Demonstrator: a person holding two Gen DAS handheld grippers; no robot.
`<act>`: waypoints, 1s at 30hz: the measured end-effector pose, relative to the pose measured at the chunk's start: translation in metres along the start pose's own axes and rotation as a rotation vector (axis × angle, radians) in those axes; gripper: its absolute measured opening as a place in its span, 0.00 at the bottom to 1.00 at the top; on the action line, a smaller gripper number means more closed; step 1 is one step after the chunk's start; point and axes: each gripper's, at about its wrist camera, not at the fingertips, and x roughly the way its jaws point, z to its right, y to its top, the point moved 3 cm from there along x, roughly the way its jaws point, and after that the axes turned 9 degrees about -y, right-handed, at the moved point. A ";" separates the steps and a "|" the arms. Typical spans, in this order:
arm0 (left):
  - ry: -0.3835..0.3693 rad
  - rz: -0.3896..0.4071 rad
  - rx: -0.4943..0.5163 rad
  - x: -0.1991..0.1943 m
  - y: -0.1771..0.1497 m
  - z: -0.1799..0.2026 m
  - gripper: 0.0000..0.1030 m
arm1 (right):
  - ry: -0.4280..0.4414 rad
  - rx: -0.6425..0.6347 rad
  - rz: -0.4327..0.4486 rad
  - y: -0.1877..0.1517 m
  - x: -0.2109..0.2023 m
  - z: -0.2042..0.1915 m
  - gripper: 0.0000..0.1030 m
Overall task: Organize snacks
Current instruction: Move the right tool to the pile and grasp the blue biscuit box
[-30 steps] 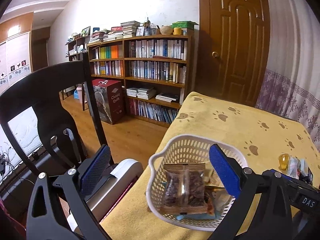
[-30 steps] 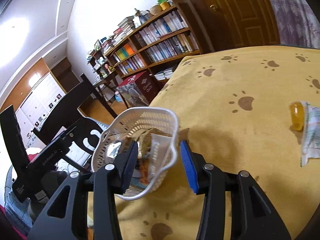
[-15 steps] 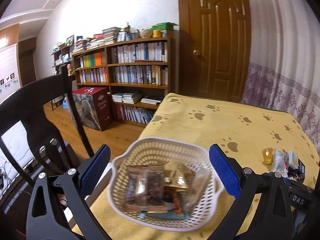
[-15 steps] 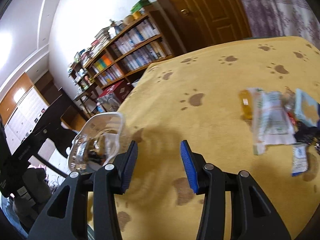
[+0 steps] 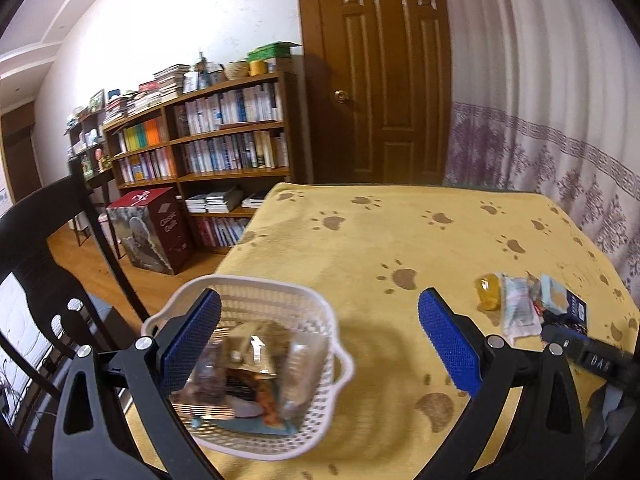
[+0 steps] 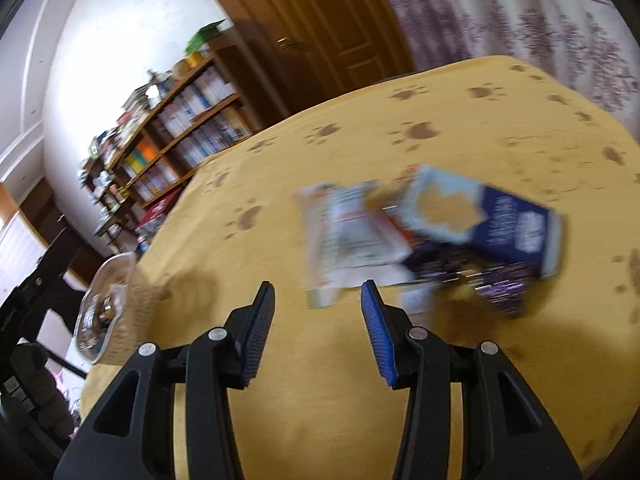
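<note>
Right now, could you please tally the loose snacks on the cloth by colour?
yellow cup: 1
white packet: 1
blue box: 1
purple packet: 1
Total: 4 that I can tell apart; the pile is blurred.

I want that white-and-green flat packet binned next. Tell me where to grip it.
Take the white-and-green packet by its near bottom edge, coming in low from the right gripper side. It lies flat, and that end pokes free; the blue box overlaps its far side.

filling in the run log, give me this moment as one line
left claw: open, empty | right claw: open, empty, facing snack pile | white basket: holds several packets | loose snacks on yellow tablecloth
</note>
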 end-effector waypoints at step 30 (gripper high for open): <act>-0.080 -0.101 0.125 0.054 -0.005 0.082 0.97 | -0.036 -0.053 -0.067 0.067 0.054 0.082 0.55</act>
